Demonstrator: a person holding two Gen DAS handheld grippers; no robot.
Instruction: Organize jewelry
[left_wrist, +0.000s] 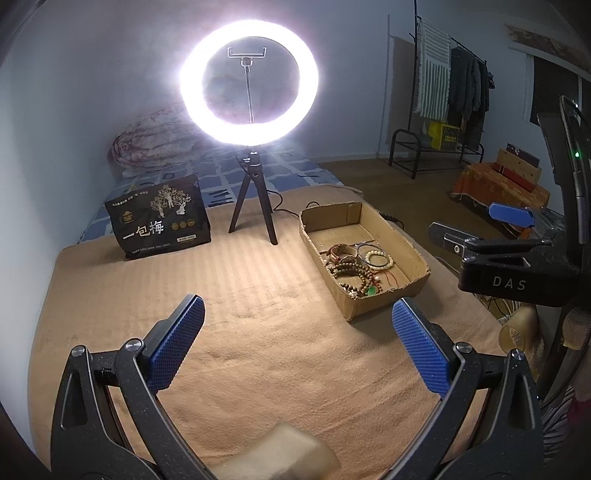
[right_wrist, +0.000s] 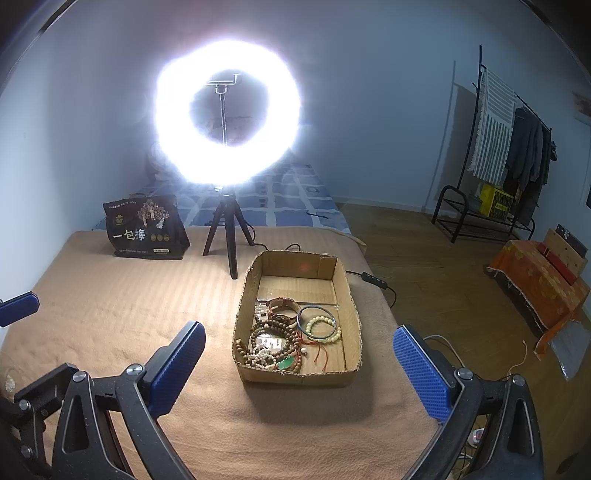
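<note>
My right gripper (right_wrist: 299, 363) is hovering with fingers spread wide, the cardboard box (right_wrist: 352, 295) sitting just ahead between them, beads and bracelets (right_wrist: 286, 332) heaped inside. My left gripper (left_wrist: 297, 341) is gaping too, box ahead to its right.

Left gripper (left_wrist: 297, 336) and right gripper (right_wrist: 299, 363): black speckled frames, silver screws, blue textured pads; white "DAS" lettering, apparently printed.

I found the jewelry (right_wrist: 286, 338) lying in the cardboard box (right_wrist: 354, 321); the tripod (right_wrist: 227, 236) stood behind-left of the box, the bag (right_wrist: 146, 227) further left.
</note>
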